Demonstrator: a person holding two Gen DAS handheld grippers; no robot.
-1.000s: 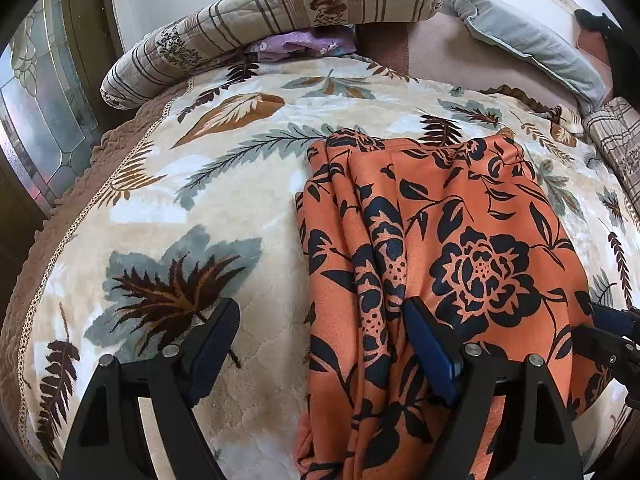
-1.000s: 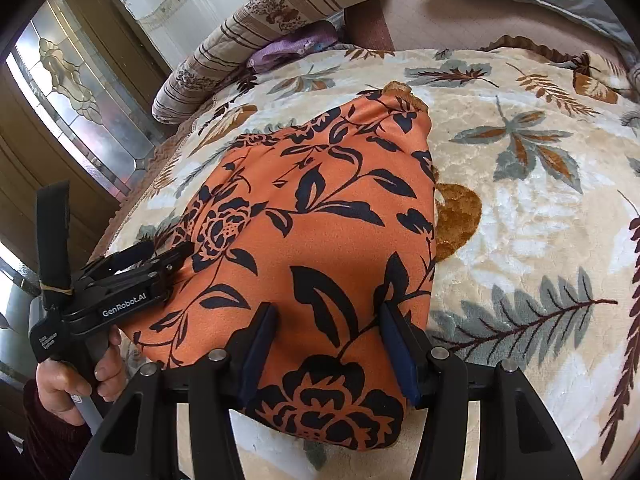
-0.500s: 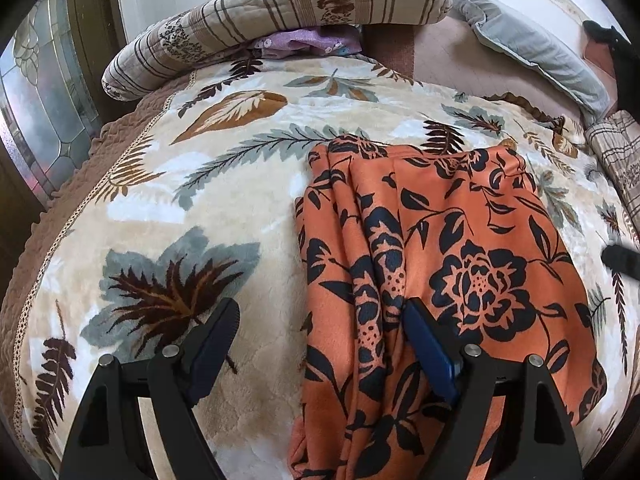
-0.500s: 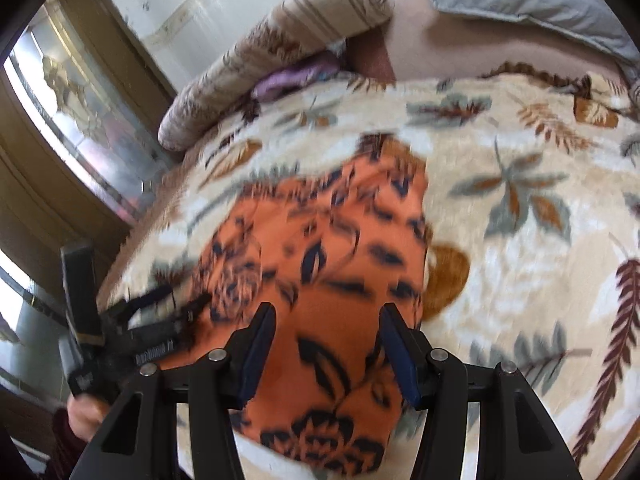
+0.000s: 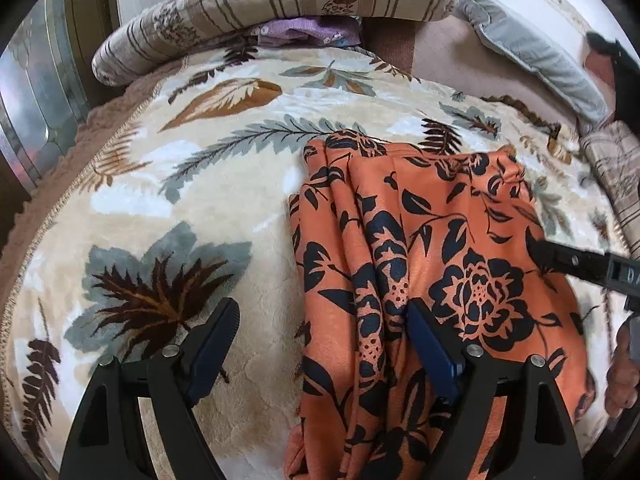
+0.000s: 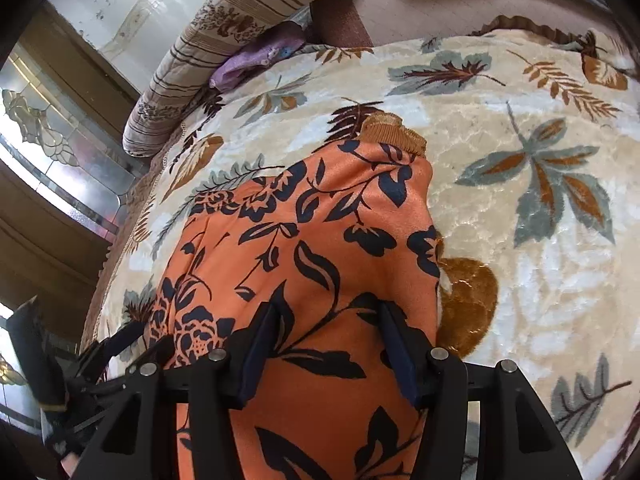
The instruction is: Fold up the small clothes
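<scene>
— What covers the bed?
— A cream blanket (image 5: pixel 168 208) with grey and brown leaves.
— And at its far edge?
— A striped bolster (image 5: pixel 280 4), a purple cloth (image 5: pixel 308 30) tucked under it, and a grey pillow (image 5: pixel 532 52) near.

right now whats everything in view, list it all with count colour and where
garment: one, orange with black floral print, flat on the blanket, near edge
blanket: one, cream with grey and brown leaves, covering the bed
bolster: one, beige striped, far end of the bed
purple cloth: one, tucked under the bolster
grey pillow: one, far right
glass panel: patterned, wood framed, left of the bed
left gripper: black, open, at the garment's left edge
right gripper: black, open, over the garment
</scene>
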